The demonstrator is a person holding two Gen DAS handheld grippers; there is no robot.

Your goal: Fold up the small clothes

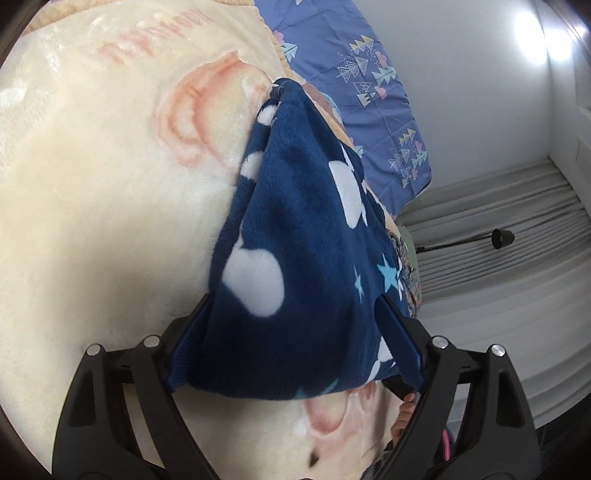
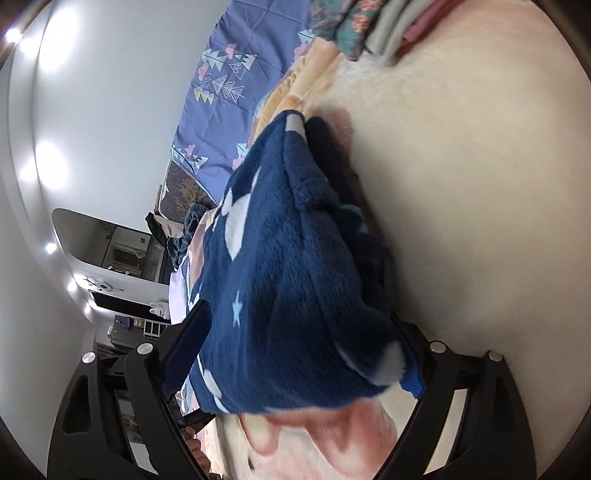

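Observation:
A small navy fleece garment [image 1: 295, 251] with white blobs and light blue stars hangs stretched between my two grippers above a cream blanket [image 1: 92, 192]. My left gripper [image 1: 295, 314] is shut on one end of it, the cloth bunched between the blue pads. At the garment's far tip the other gripper's tip [image 1: 277, 86] pinches it. In the right wrist view the same garment [image 2: 288, 266] fills the middle, and my right gripper [image 2: 299, 321] is shut on its near end. The fingertips are hidden by cloth in both views.
The cream plush blanket with pink print [image 2: 461, 184] covers the bed. A purple quilt with tree patterns [image 1: 369, 85] lies beyond it. Several folded clothes [image 2: 369, 29] sit at the blanket's far edge. Grey curtains [image 1: 498, 229] and white walls surround the bed.

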